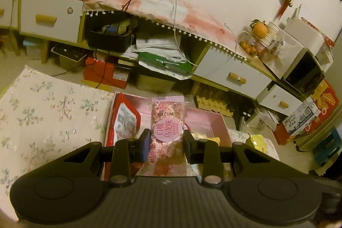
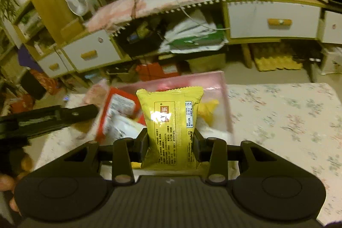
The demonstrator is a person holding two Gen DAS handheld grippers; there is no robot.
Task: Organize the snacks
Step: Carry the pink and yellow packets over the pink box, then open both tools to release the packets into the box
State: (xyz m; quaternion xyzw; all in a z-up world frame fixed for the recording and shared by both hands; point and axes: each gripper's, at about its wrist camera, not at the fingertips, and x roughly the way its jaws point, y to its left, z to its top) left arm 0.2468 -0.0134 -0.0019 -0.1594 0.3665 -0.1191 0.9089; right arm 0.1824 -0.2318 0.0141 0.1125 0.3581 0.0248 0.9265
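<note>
Gripping a pink speckled snack bar in a clear wrapper with a round pink label, the left claw has both pads pressed on the packet's sides, the packet standing upright between them. Just beyond it sits the shallow pink cardboard box, and the bar hangs over the box's near part. Inside, at the left, lies a red-edged flat snack pouch; small yellow pieces show at the right. The box rests on a surface covered in white cloth with a pale flower print.

Over to the right claw: it's clamped on a yellow foil snack packet printed with small dark text, held upright too, pads on both sides. Behind the packet the same pink box shows, with the red-edged pouch at its left. The left claw's black arm reaches in from the left edge of this view, near the box. Beyond everything runs a long low wooden cabinet with white drawers, draped with a pink runner.
</note>
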